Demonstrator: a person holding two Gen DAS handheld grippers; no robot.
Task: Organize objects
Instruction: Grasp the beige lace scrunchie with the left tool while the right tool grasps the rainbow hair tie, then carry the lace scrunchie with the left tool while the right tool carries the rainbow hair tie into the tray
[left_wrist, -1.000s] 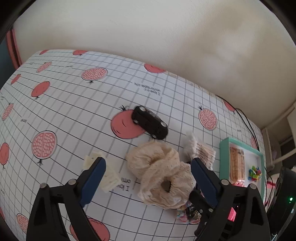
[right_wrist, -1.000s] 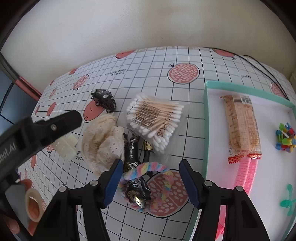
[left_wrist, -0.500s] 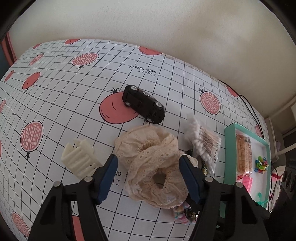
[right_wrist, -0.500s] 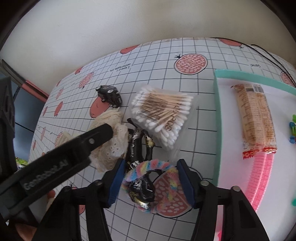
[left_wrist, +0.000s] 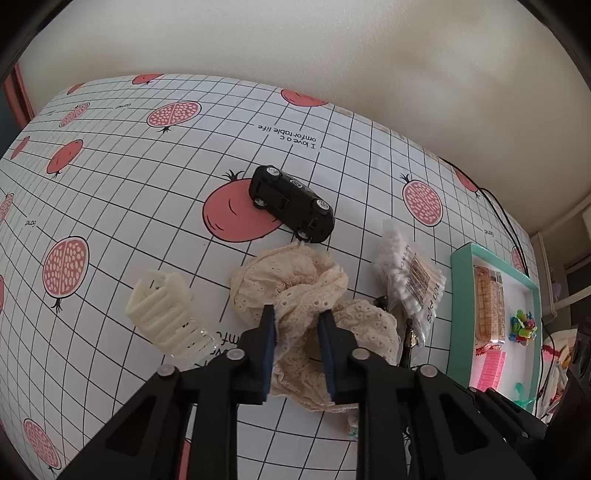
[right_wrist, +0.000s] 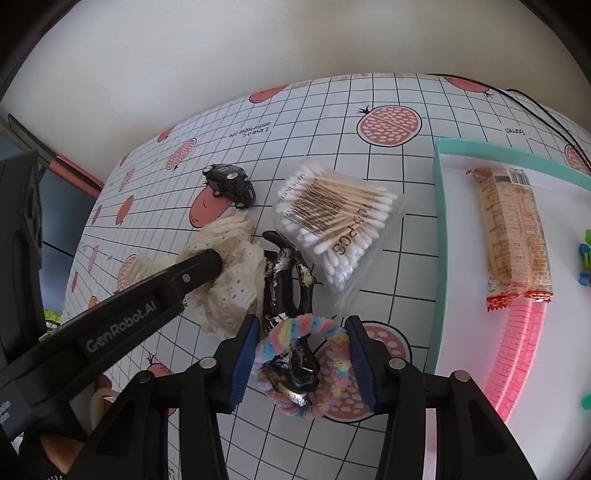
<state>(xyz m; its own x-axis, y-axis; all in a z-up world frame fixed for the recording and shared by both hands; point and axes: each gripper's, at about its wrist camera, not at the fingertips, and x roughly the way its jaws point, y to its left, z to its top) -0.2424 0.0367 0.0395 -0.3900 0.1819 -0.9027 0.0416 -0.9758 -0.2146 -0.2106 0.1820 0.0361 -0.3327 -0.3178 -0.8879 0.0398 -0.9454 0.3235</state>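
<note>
The surface, under a white grid cloth printed with pomegranates, fills most of both views. At the right edge of each frame sits a teal-rimmed tray holding a wrapped snack bar, a pink comb and small coloured clips.

The left gripper, at the bottom centre of its own view, has its jaws clenched on a fold of the cream lace scrunchie, which lies in the middle of the frame. The right gripper is released, its jaws standing either side of a rainbow scrunchie with a black-and-gold hair clip lying across it.

Above that pair sits a bag of cotton swabs. A cream hair claw rests left of the lace scrunchie, and a black toy car lies upturned just above it.
</note>
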